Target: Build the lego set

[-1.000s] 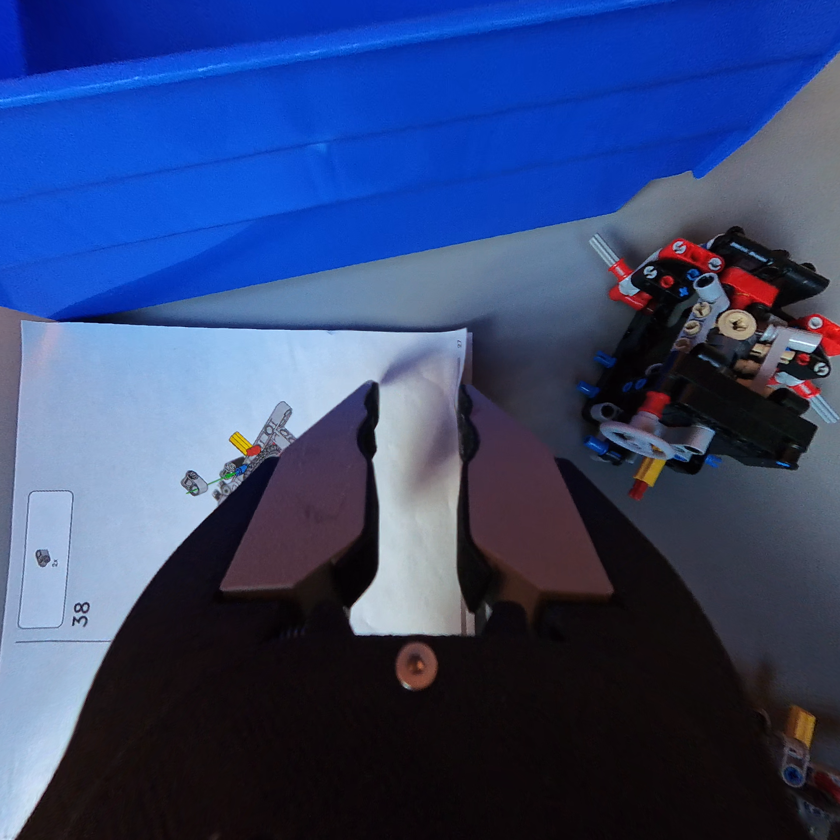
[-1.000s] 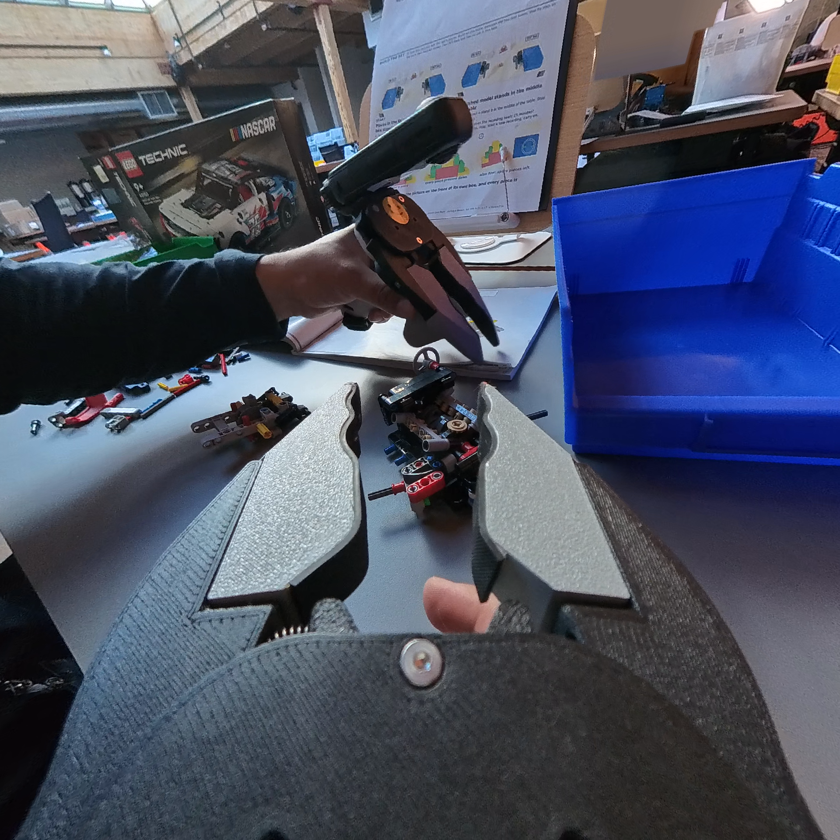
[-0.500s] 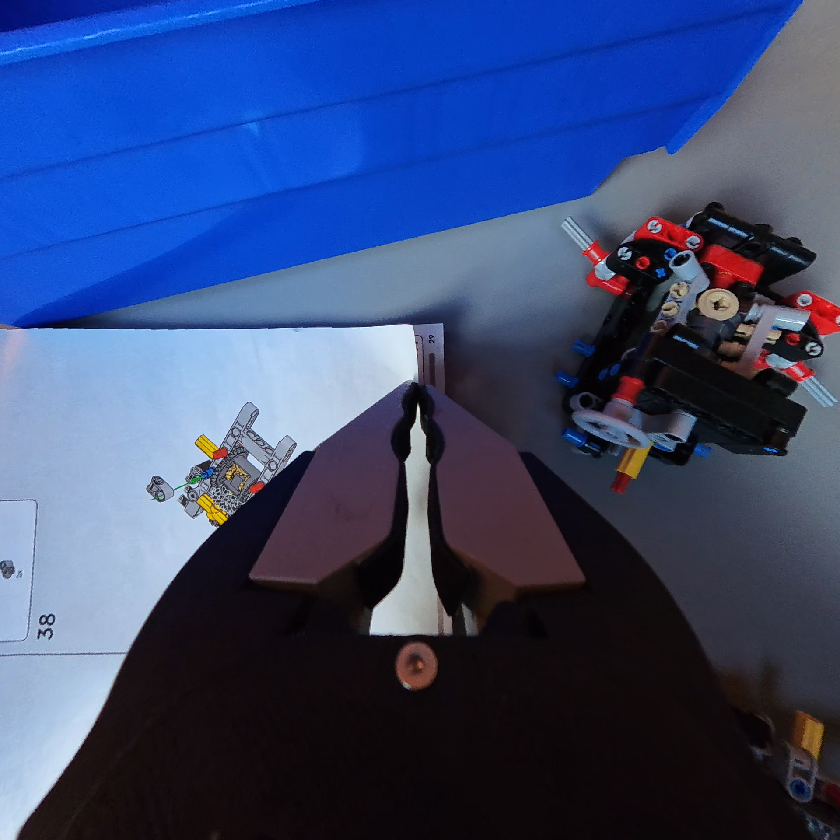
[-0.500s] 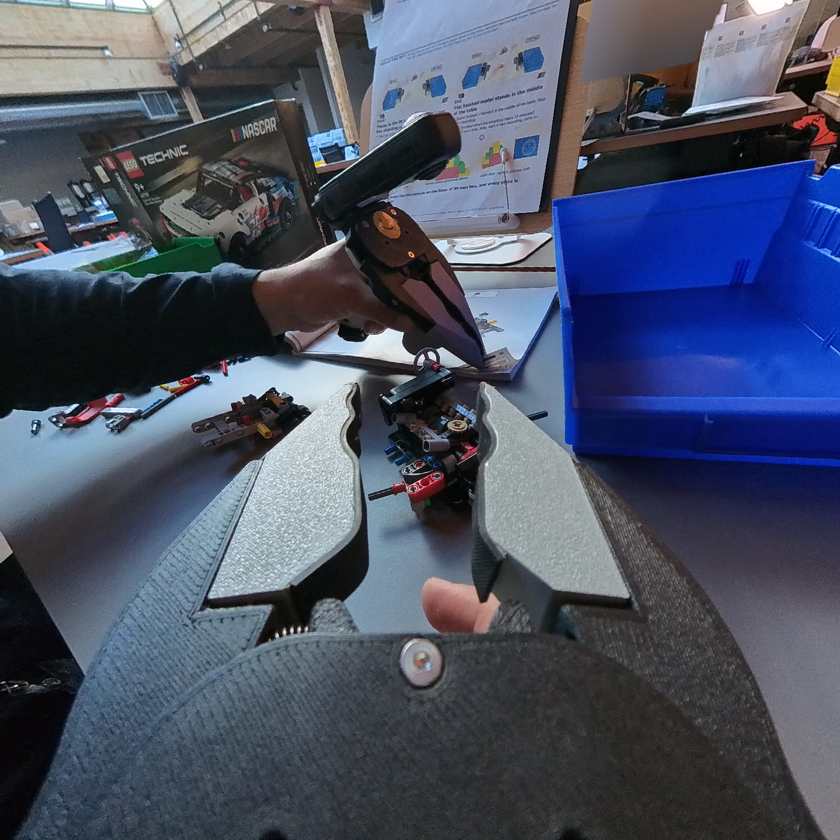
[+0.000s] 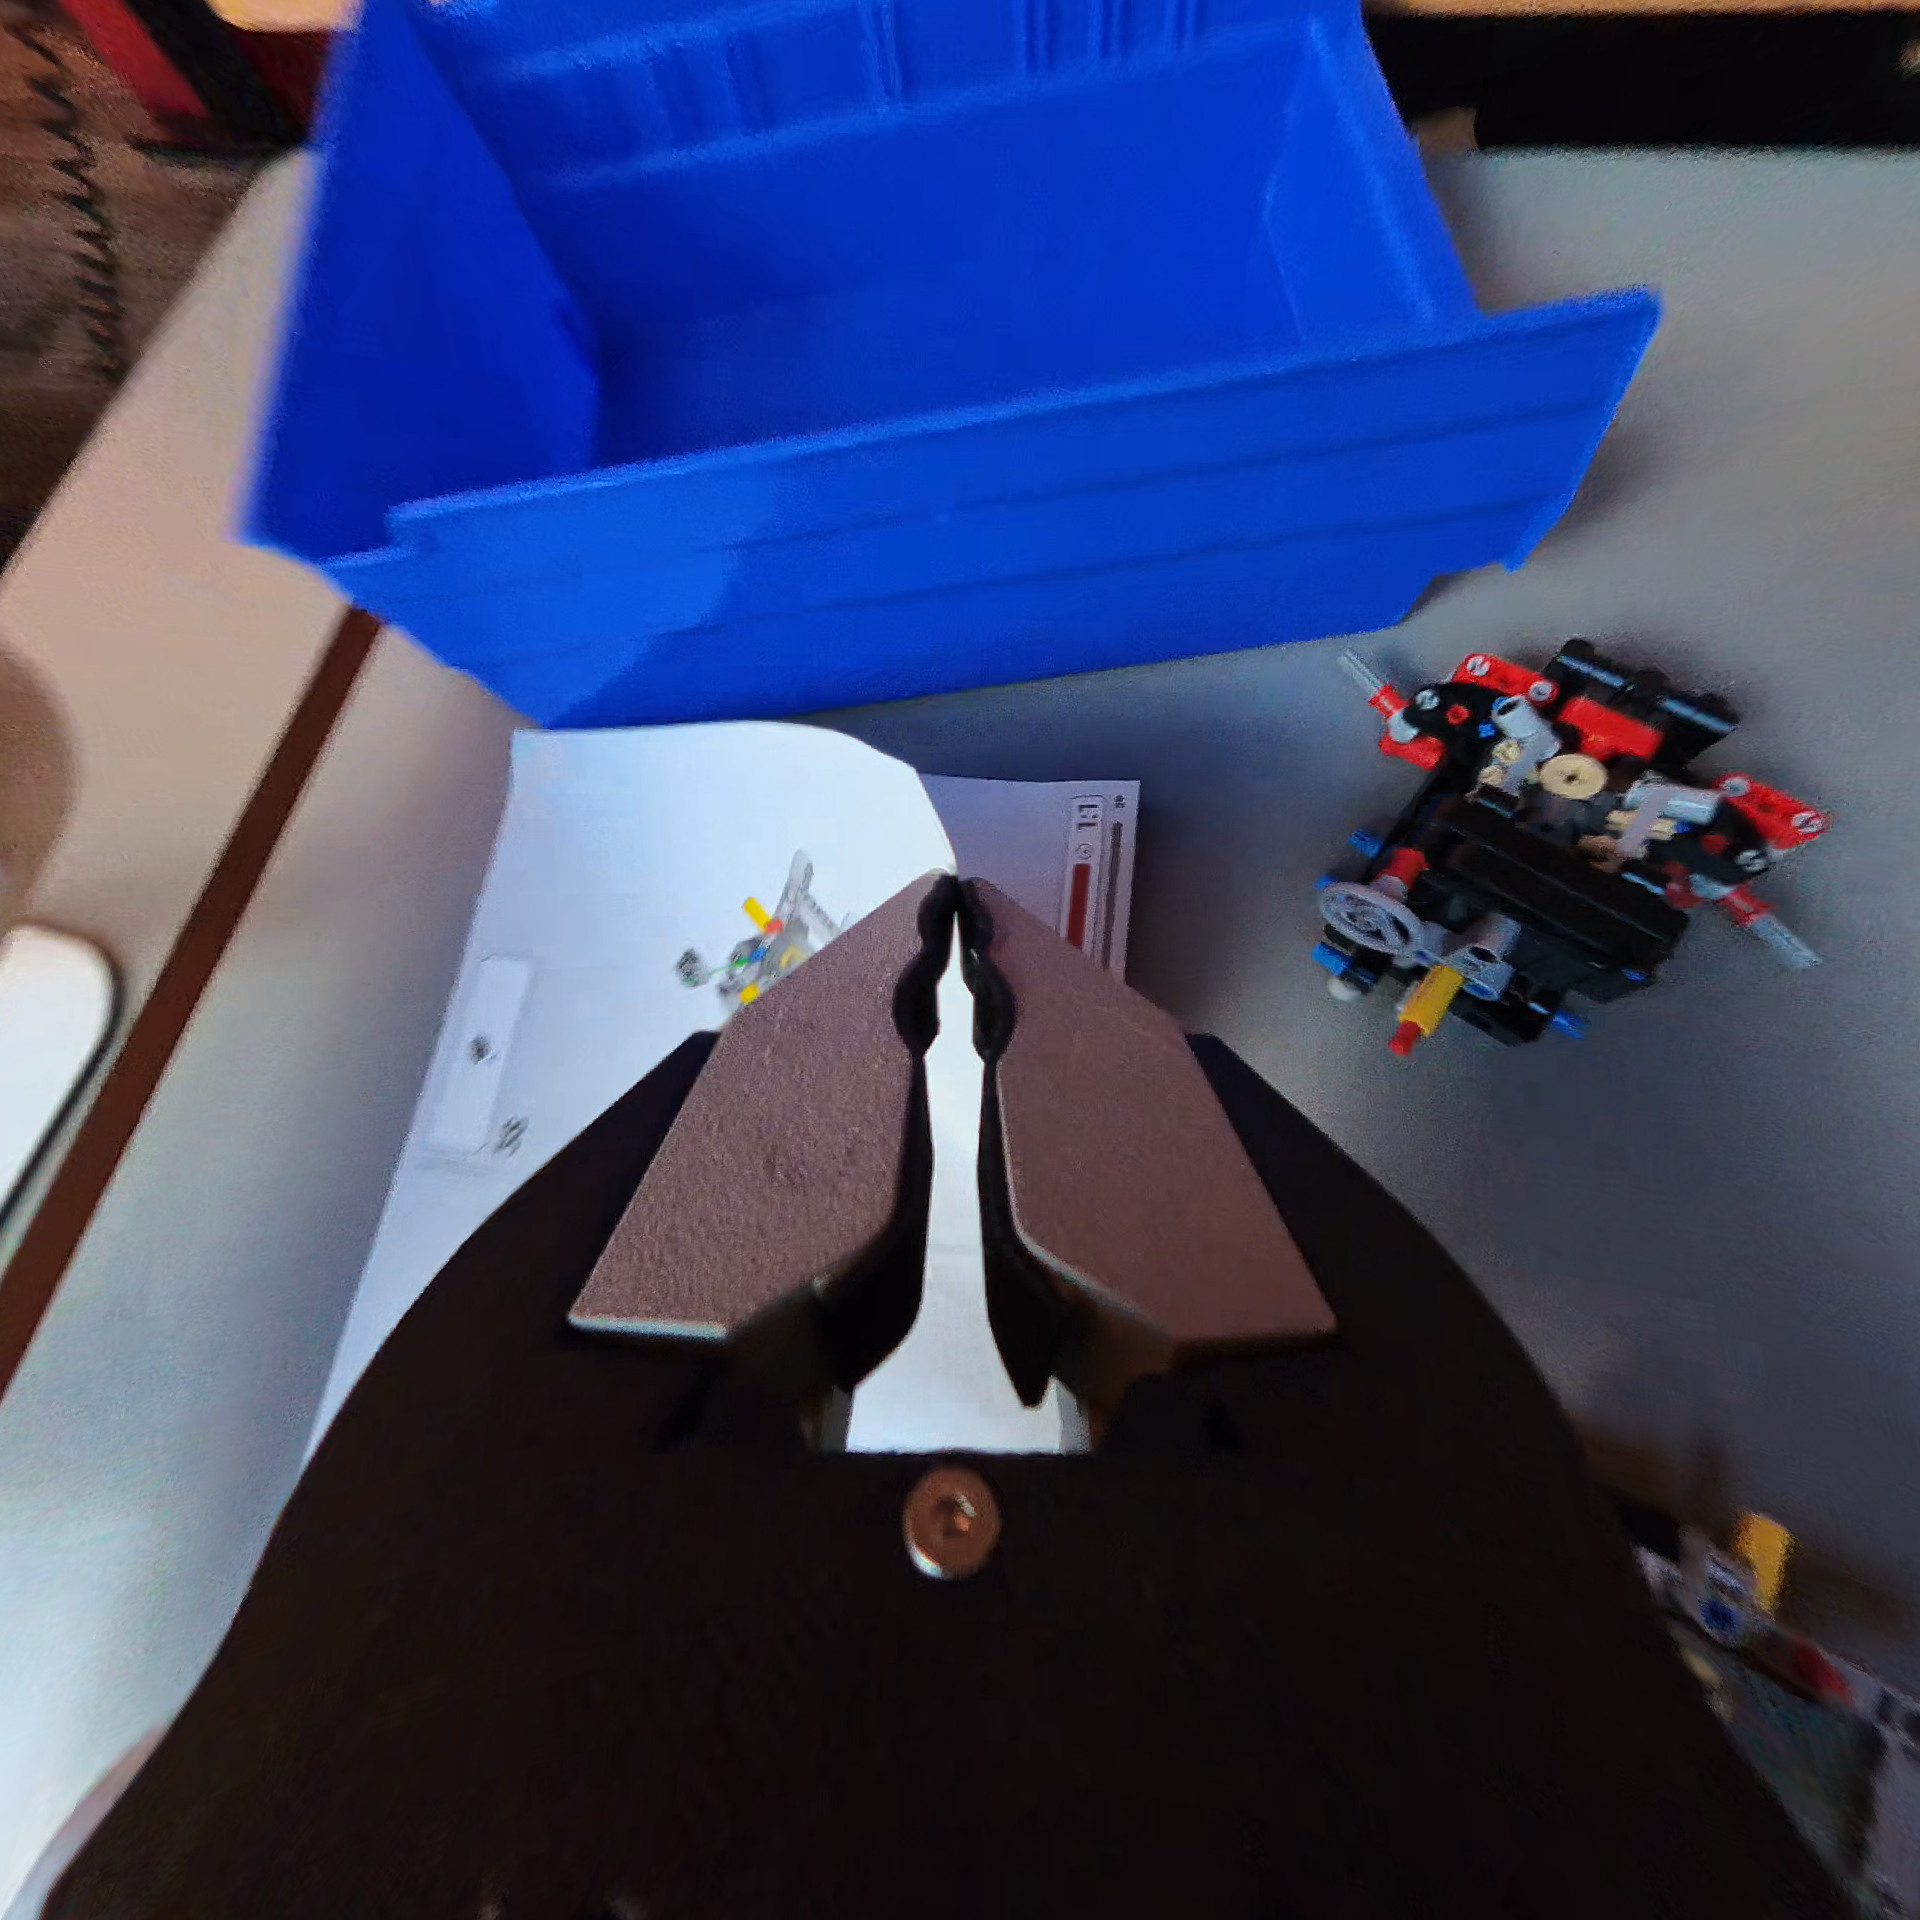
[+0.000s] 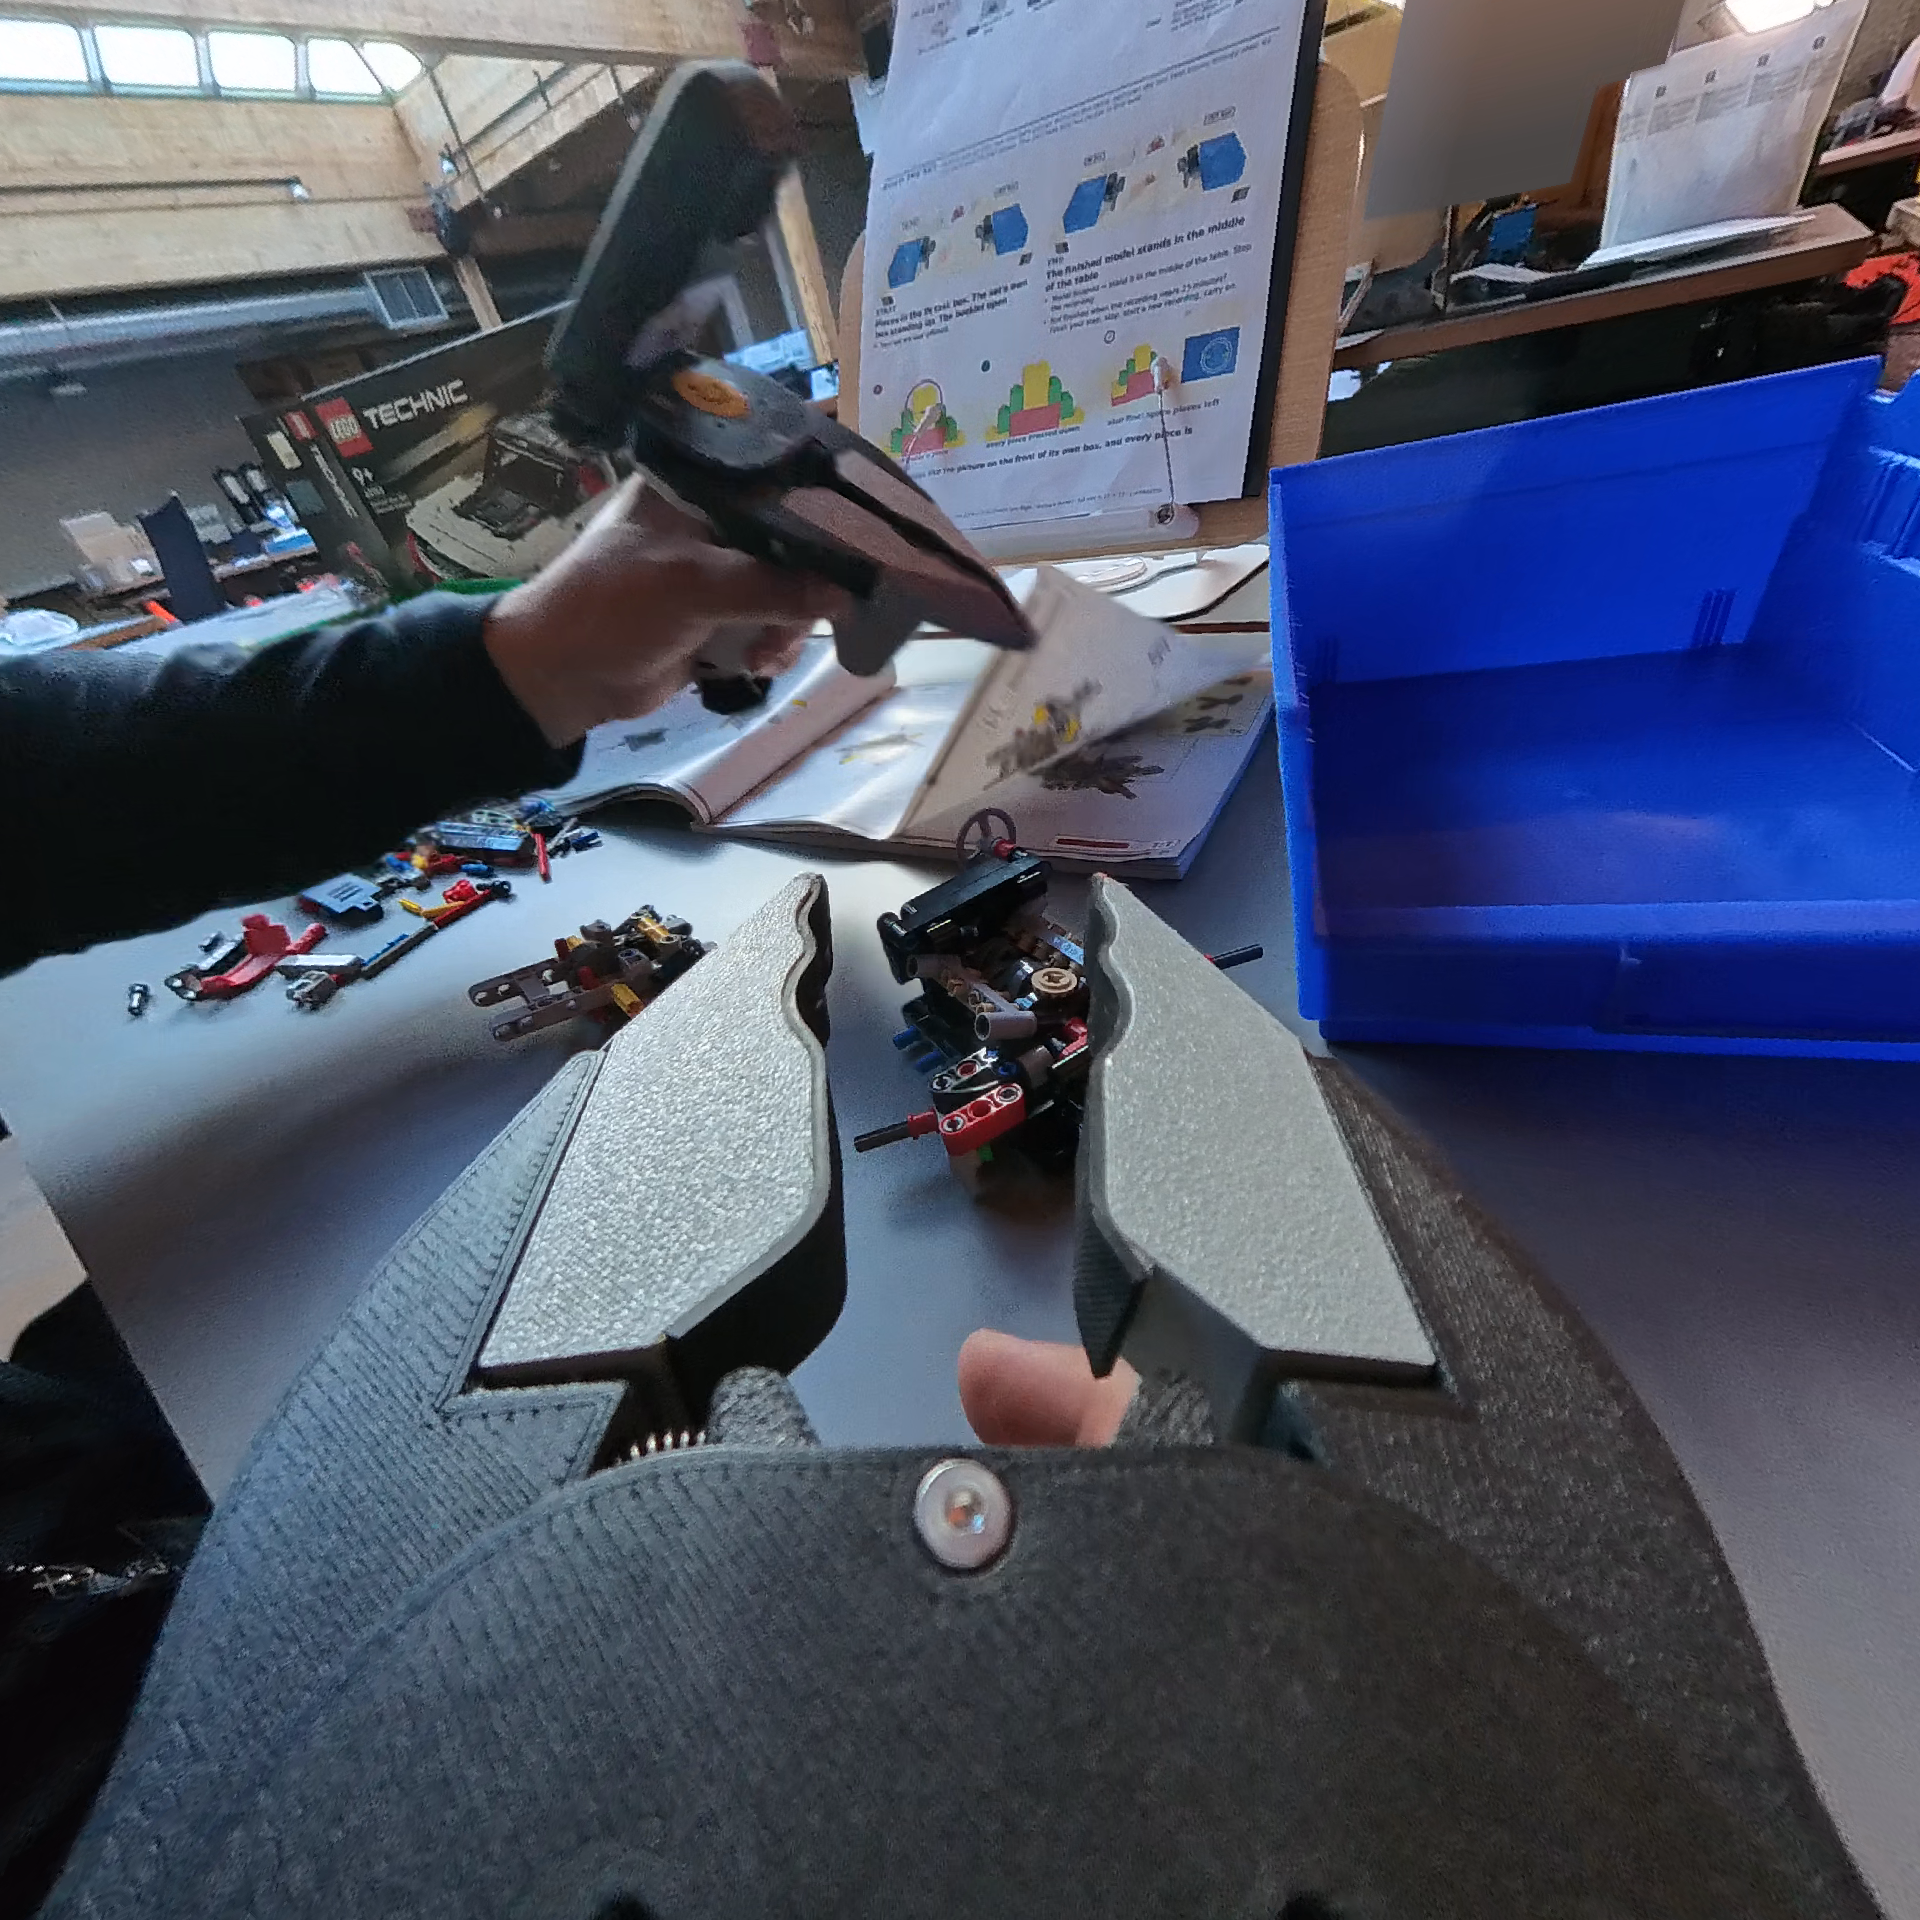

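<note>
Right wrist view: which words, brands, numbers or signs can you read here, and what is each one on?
I do not copy out writing; here is what bears it.
Dark box behind the hand: large white lettering and a logo, legible.
White poster with coloured pictures: lines of print, mostly small.
Booklet page pinched in the left claw: blurred.
Papers top right: too small.

The bin [image 5: 935, 499] is bright blue. The booklet page [image 5: 675, 831] is white; the brick model [image 5: 1558, 852] is black, red and grey.

Left claw [image 5: 954, 883] pinched closed, raised; right claw [image 6: 961, 914] spread apart, low.
</note>
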Action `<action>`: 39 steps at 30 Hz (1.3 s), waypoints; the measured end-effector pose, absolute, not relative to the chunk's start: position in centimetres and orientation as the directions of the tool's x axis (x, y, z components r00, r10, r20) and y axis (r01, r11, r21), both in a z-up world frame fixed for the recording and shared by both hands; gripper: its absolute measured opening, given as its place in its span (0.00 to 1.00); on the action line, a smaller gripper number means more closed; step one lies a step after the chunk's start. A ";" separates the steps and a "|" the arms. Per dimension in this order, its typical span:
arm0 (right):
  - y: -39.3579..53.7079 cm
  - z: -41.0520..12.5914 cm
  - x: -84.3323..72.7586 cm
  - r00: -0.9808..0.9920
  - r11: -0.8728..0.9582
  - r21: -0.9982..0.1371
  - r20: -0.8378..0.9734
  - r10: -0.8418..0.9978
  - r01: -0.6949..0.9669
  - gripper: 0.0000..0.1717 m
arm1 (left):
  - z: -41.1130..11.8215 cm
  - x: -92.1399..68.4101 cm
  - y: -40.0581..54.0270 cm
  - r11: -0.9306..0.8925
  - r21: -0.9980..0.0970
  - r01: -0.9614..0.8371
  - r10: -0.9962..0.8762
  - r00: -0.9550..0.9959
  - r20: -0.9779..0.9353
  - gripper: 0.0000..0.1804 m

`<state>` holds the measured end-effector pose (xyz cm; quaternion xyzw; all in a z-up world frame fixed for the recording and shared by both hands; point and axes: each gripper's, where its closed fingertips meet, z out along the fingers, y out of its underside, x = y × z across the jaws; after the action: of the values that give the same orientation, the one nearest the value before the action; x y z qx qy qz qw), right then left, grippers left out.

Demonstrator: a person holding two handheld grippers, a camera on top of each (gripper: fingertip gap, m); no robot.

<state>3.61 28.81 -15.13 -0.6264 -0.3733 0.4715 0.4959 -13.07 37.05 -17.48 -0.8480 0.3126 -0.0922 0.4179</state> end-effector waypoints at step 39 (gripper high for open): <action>25.7 -12.4 0.0 0.230 -0.104 -0.995 -0.101 0.968 0.003 0.26 | -15.0 -35.6 3.8 -0.530 -0.848 0.018 -0.005 1.000 0.025 0.07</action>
<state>0.03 25.69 -12.40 -0.5835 -0.4160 0.4602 0.5242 -35.62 3.84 -15.05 -0.8746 -0.0038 -0.0119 0.4847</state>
